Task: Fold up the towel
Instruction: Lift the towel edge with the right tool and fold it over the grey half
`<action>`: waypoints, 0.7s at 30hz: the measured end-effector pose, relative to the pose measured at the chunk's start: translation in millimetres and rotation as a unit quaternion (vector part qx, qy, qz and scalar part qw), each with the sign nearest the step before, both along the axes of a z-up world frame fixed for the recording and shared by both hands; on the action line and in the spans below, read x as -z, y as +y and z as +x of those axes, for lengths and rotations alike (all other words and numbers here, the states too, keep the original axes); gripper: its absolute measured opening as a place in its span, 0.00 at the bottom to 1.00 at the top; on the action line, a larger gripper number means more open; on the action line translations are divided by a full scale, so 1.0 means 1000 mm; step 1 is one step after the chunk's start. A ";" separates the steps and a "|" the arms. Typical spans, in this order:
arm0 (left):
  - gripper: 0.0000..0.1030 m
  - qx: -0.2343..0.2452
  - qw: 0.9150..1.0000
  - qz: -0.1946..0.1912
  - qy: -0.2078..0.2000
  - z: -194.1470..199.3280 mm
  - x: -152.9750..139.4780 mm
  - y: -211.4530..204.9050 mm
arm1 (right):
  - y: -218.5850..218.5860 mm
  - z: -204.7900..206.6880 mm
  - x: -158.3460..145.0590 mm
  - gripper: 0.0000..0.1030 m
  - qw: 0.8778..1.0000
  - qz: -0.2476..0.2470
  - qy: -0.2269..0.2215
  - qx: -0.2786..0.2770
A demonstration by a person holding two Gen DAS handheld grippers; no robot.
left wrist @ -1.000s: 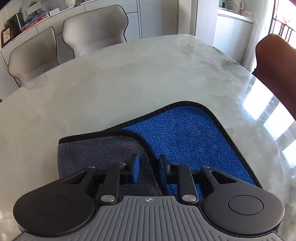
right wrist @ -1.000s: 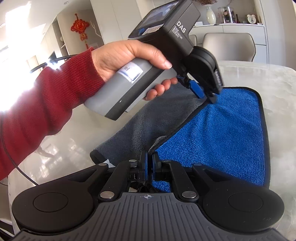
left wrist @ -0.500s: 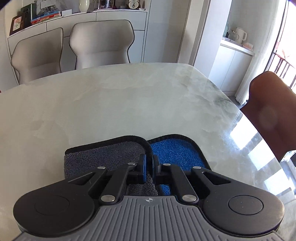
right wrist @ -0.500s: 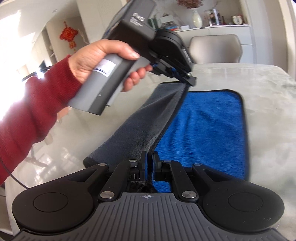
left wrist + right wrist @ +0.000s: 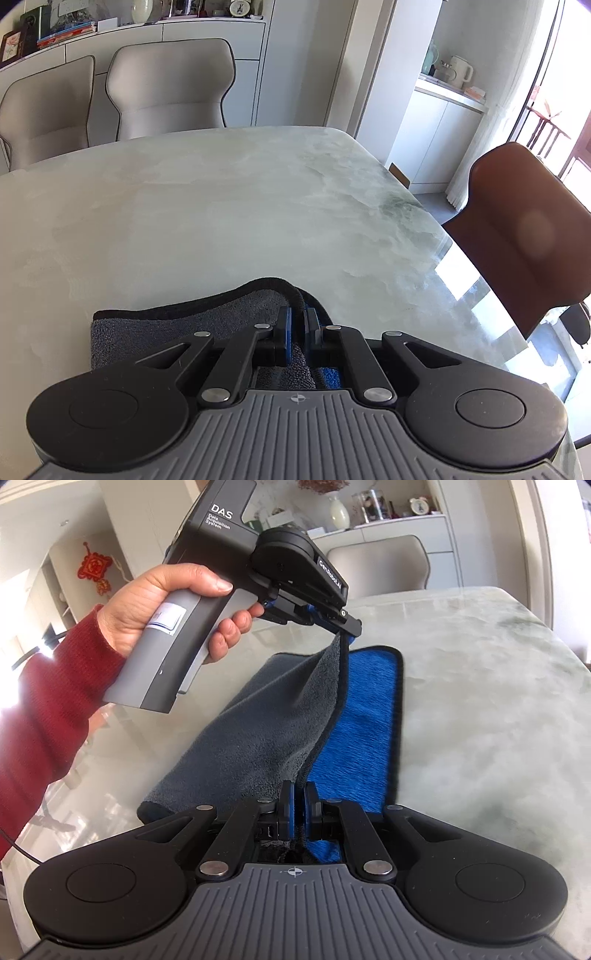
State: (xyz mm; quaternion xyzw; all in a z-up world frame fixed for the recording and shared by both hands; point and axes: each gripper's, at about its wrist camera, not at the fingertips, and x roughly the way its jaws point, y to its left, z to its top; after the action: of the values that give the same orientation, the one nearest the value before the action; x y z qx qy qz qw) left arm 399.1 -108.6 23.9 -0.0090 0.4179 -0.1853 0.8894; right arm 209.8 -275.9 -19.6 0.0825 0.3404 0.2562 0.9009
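Left wrist view: the left hand-held gripper [image 5: 297, 326] is closed on the towel [image 5: 207, 321], its blue pads pinching the black-bound hem. Only a little of the cloth shows here: a grey side bunched just ahead of the fingers and a sliver of blue beneath them. The rest of the marble tabletop [image 5: 221, 206] stretches bare to two pale chairs [image 5: 170, 88] at the far side, with a brown chair [image 5: 524, 229] at the right edge.

Right wrist view: the right hand-held gripper [image 5: 298, 805] is likewise clamped on the hem at the near corner. This view shows what the other hides, the whole towel [image 5: 258, 731]. Its blue face lies flat on the tabletop [image 5: 480, 709] at the right, while the grey side is lifted and draped over towards it, hanging between the two grips. The left hand-held gripper [image 5: 347, 627] appears from outside, held above the tabletop by a hand [image 5: 162, 609] in a red sleeve [image 5: 48, 709], with the far corner of the hem caught at its tip. The cloth there is clear of the tabletop.
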 end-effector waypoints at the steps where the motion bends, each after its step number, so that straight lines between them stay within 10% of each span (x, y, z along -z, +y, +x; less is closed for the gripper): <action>1: 0.05 0.001 1.000 0.001 0.001 0.000 0.002 -0.002 | -0.001 0.000 0.000 0.07 1.000 0.000 0.002 0.002; 21: 0.06 0.003 1.000 0.023 0.012 0.008 0.026 -0.028 | -0.024 0.004 0.003 0.07 0.998 0.011 0.044 0.031</action>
State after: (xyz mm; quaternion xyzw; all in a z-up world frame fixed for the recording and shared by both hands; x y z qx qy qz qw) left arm 407.2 -137.0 -1.7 0.0105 0.4329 -0.1779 0.8836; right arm 214.0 -299.5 -22.2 0.1141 0.3743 0.2285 0.8914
